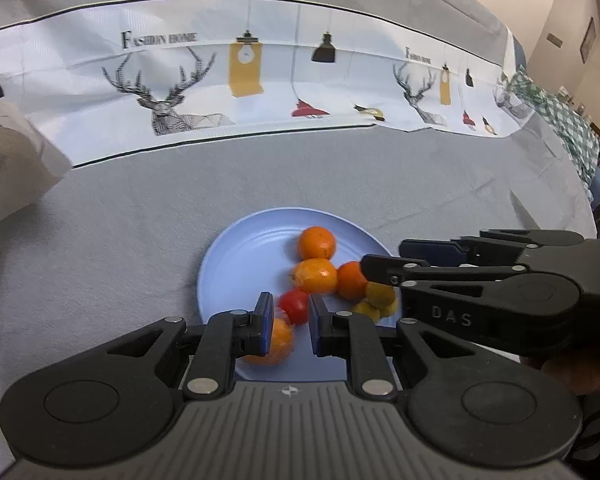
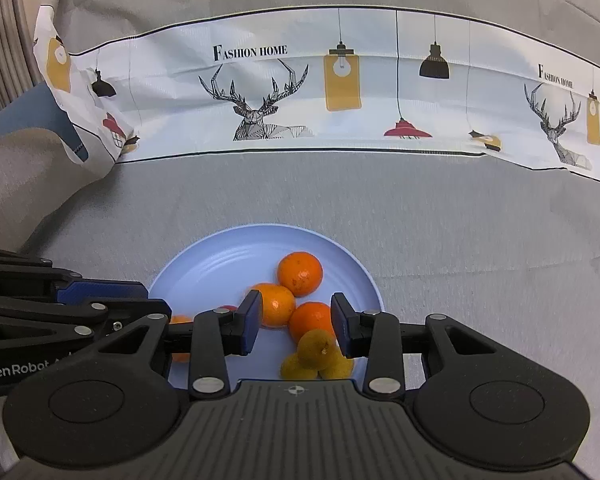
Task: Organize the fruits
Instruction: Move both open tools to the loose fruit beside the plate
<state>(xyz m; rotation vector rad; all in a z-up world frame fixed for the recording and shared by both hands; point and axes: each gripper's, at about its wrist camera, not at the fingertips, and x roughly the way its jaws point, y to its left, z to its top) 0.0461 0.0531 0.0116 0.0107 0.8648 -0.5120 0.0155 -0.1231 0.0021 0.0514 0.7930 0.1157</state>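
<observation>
Left wrist view shows the left claw (image 1: 290, 322) parted with nothing gripped, hovering above a red fruit (image 1: 295, 305) on the blue plate (image 1: 236, 264). Right claw (image 2: 296, 326) likewise stands open and empty, over three small yellow fruits (image 2: 315, 354) clustered at the plate's near edge. Counted across both views, the plate holds four oranges (image 2: 300, 273), one red fruit and three yellow ones. Beneath lies a grey cloth (image 2: 460, 240) over the worktop, with a printed deer-and-lamp strip (image 2: 340, 92) beyond.
</observation>
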